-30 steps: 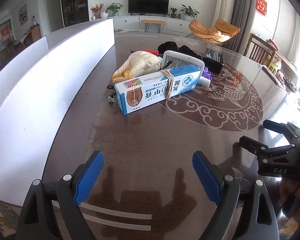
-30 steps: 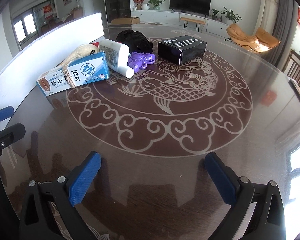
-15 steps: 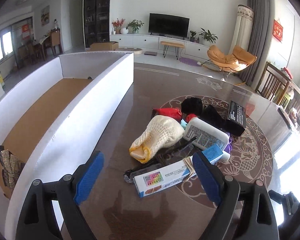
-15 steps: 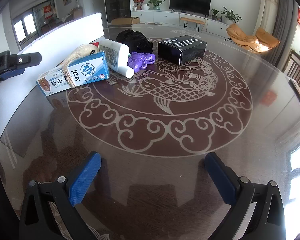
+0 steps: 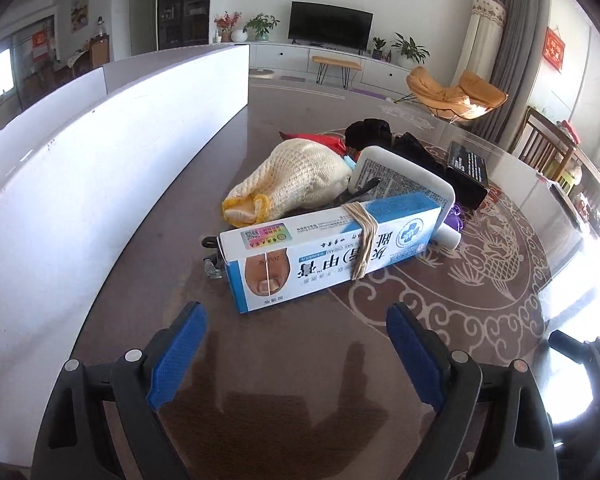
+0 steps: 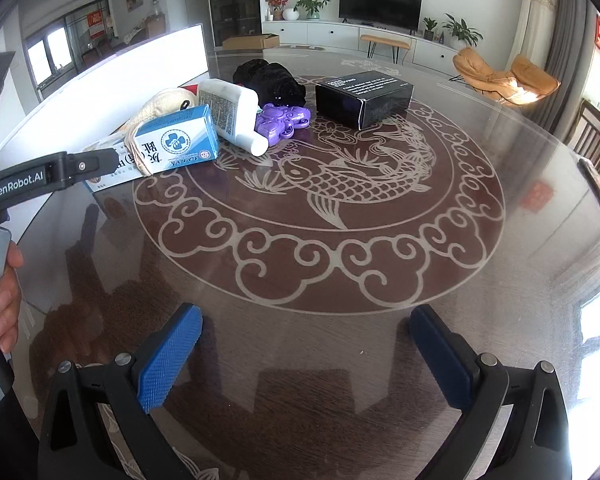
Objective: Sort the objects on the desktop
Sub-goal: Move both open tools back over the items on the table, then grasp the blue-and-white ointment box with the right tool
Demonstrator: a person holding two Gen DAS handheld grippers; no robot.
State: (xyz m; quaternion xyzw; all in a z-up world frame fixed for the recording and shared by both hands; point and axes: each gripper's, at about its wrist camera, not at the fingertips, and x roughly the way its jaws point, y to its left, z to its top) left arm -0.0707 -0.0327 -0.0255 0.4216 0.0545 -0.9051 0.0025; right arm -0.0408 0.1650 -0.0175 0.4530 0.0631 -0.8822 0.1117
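A blue-and-white carton bound with a rubber band lies on the dark round table, just ahead of my left gripper. That gripper is open, with only bare table between its blue pads. Behind the carton are piled a cream knitted pouch, a white bottle, a red item and black cloth. A purple toy and a black box lie nearby. My right gripper hangs open over the table's fish pattern, well short of the pile.
A long white box wall runs along the table's left side. One finger of the left gripper and a person's hand show at the right wrist view's left edge. Wooden chairs stand beyond the far right rim.
The left gripper rose to look over the white box's inside half a second ago, then came back down and now sits closer to the carton. The right gripper stayed still.
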